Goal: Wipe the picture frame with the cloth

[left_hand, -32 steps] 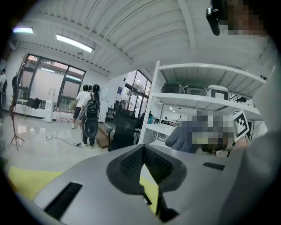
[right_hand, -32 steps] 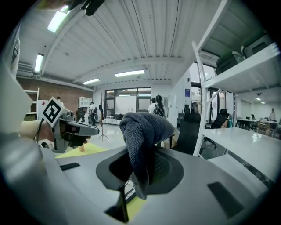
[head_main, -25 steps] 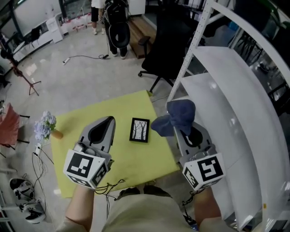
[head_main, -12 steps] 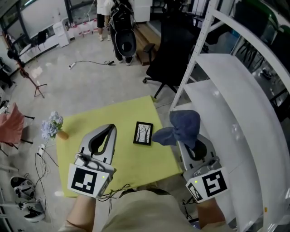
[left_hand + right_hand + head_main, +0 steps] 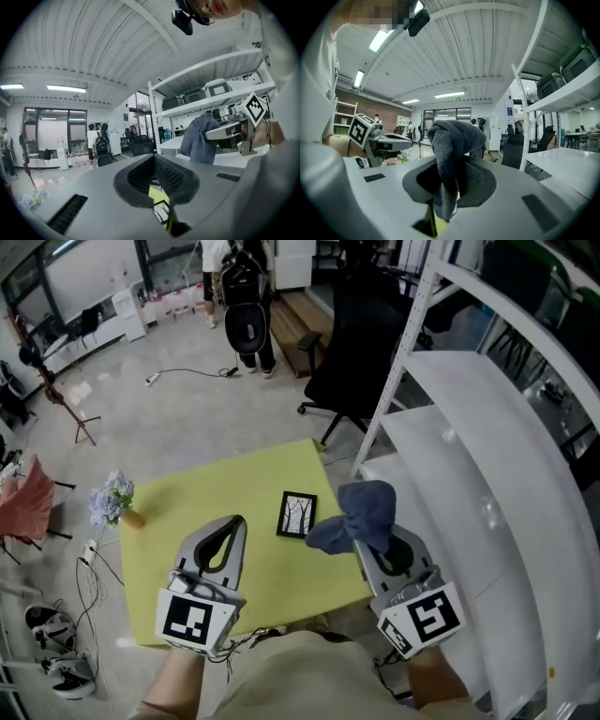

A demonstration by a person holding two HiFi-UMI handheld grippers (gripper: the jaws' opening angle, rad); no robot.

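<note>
clamped on the cloth (image 5: 356, 515) with the right gripper (image 5: 450, 185), hanging just right of the picture frame (image 5: 296, 515), which lies flat on the yellow bench (image 5: 187, 507), long side pointing away; left gripper (image 5: 232, 524) closed on nothing, off to the frame's left.
</note>
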